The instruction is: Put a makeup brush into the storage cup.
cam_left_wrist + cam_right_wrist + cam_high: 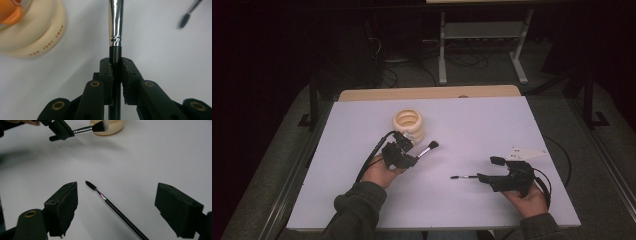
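My left gripper (416, 156) is shut on the black handle of a makeup brush (426, 150), held just above the white table near its middle. Seen along the left gripper (115, 62), the brush's silver ferrule (115, 22) sticks straight out past the pads. A cream ribbed holder (408, 122) stands just beyond that hand. My right gripper (490, 169) rests open at the right. A thin dark-tipped brush (112, 206) lies on the table between the wide jaws of the right gripper (117, 188), untouched by either pad. The fluffy brush head (100, 127) hangs in front of the holder (112, 127).
The white table (462, 125) has a wooden strip (427, 93) along its far edge. Cables trail from both grippers. An orange piece (10, 12) sits in the cream holder (37, 37). Beyond the table are a dark floor and a metal stand (482, 40).
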Motion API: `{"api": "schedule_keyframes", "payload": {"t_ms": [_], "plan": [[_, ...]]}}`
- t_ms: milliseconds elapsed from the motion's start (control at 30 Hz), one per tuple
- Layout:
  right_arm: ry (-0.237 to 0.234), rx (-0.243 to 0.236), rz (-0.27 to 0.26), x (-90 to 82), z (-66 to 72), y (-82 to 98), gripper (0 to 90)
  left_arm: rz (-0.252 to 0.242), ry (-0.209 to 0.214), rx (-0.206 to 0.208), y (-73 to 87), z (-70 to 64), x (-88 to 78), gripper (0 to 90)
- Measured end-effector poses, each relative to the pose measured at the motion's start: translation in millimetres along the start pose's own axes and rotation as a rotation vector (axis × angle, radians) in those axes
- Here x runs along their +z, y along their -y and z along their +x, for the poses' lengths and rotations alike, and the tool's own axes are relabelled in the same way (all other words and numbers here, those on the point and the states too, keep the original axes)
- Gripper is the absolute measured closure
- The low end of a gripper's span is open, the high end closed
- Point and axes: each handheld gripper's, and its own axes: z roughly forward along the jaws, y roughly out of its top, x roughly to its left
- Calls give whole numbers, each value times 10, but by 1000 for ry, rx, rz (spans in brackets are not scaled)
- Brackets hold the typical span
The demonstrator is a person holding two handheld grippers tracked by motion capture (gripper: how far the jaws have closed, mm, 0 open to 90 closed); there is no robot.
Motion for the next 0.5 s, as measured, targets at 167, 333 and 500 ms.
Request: {"api": "schedule_keyframes", "payload": {"t_ms": [167,333,500], "plan": [[-76,21,-17,26,37,-149,158,-66,40,-7,123,66,-186,796],[-123,-1,-15,49,109,-447,141,-131,60,-38,206,118,-350,796],[-154,-36,-20,109,203,-711,168,-194,88,-40,266,97,-468,796]]}}
